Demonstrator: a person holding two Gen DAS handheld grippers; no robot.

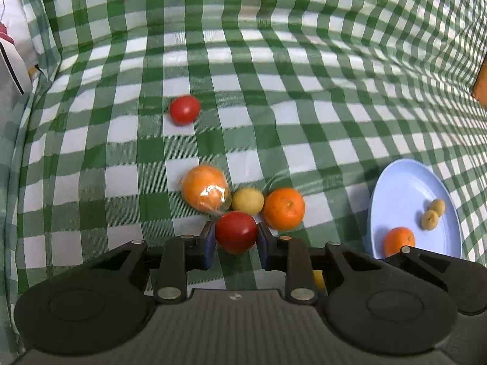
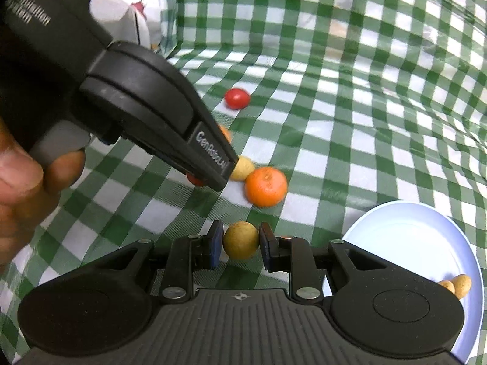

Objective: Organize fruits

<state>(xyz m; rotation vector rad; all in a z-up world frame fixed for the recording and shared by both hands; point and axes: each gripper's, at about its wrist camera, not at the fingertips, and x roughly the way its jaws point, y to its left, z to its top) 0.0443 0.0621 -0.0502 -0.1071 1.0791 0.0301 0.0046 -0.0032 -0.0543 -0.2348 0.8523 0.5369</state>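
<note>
My left gripper is shut on a red tomato, both blue pads pressing its sides. Just beyond it lie a plastic-wrapped orange, a small yellow fruit and a bare orange. A second red tomato rests farther off. My right gripper is shut on a yellow-brown round fruit. In the right wrist view the left gripper's black body reaches in from the upper left, hiding most of its tomato; the bare orange and far tomato show behind.
A light blue plate at the right holds an orange and two small yellow-brown fruits; the same plate shows at the lower right of the right wrist view. Green checked cloth covers the table. A person's hand grips the left tool.
</note>
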